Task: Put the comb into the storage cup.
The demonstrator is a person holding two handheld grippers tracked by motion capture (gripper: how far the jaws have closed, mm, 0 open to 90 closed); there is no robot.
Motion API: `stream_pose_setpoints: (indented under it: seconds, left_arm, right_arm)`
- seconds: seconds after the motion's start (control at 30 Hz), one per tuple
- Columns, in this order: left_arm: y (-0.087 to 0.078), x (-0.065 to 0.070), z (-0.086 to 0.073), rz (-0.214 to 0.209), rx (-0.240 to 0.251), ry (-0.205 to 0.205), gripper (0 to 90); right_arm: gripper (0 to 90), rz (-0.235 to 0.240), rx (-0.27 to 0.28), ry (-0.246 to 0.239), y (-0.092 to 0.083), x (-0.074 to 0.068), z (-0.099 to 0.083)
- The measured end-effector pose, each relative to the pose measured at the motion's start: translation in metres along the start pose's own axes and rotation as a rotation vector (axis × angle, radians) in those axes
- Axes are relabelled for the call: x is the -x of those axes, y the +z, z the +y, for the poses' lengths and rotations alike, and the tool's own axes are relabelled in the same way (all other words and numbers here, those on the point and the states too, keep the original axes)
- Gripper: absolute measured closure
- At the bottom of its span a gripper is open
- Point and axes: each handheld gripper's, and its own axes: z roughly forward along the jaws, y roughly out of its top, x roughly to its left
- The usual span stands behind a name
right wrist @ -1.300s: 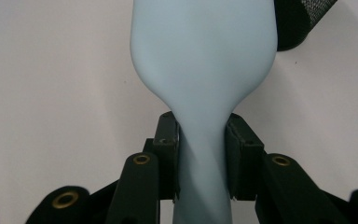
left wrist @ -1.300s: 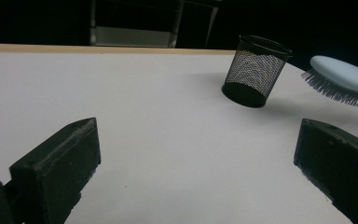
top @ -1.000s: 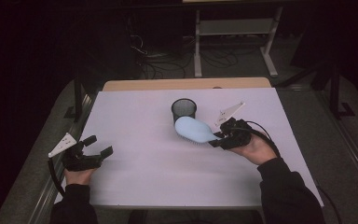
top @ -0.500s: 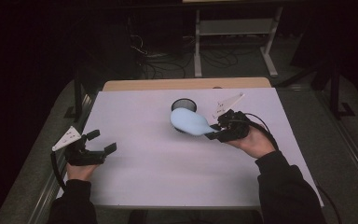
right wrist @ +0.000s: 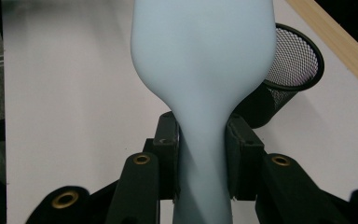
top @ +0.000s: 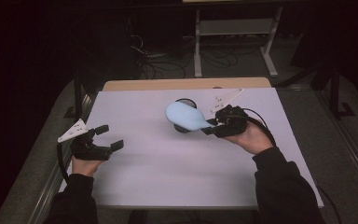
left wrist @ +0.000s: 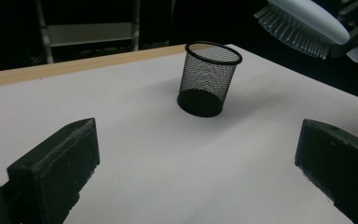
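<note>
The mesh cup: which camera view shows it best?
The left gripper view: the mesh cup stands whole and upright on the table. In the high view and the right gripper view the blue brush held in the right claw covers part of it.

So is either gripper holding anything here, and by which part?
The right gripper clamps the pale blue hairbrush by its narrow handle. The left gripper is open, holding nothing.

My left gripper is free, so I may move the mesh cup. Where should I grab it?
Grip the mesh cup by its rim, from above, one jaw inside, one outside. It stands upright and open-topped, and the left gripper is open; the hairbrush hangs close over it.
</note>
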Motion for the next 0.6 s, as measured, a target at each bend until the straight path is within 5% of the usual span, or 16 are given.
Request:
stream_pose_setpoints:
  seconds: [0.6]
  left_arm:
    - [0.024, 0.011, 0.034, -0.079, -0.054, 0.019, 0.0]
  right_arm:
    - [68.3, 0.002, 0.052, -0.012, -0.003, -0.001, 0.015]
